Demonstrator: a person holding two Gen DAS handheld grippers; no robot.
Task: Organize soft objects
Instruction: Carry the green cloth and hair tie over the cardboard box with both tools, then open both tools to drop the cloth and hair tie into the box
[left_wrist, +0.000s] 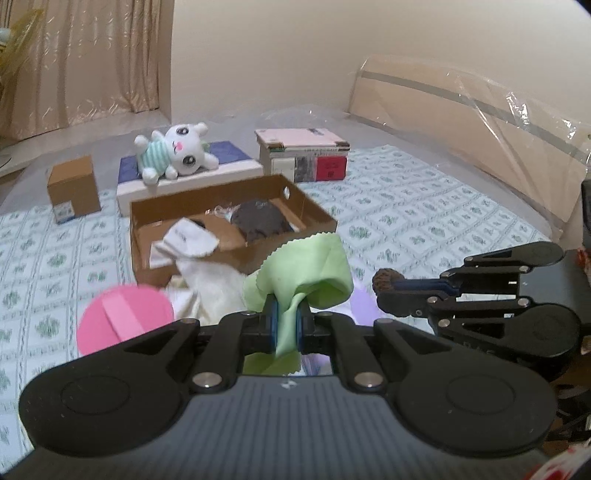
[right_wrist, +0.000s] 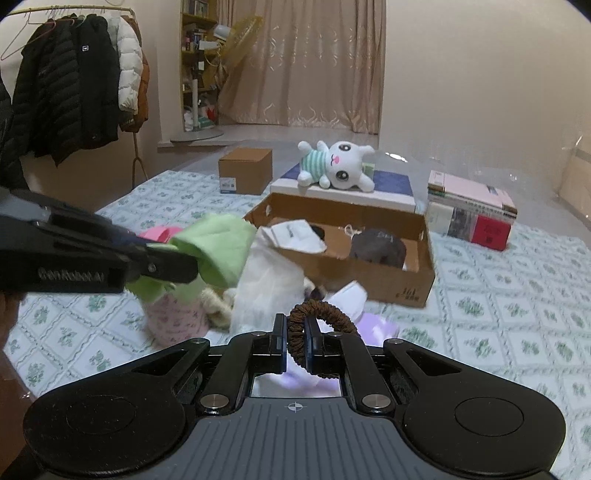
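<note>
- Left gripper (left_wrist: 286, 321) clamped on light green microfibre cloth (left_wrist: 310, 269), held above bedspread, cloth draping both sides of the jaws.
- Right gripper (right_wrist: 297, 345) pinching brown fabric scrunchie (right_wrist: 321, 319), also lifted.
- Open brown cardboard box (right_wrist: 391, 277) lies ahead, beyond both grippers; left looks nearer, judging from right wrist view.

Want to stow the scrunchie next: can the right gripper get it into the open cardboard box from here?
Probably yes: the right gripper holds the brown scrunchie, and the cardboard box lies just ahead, open-topped, with only low cloths between.
</note>
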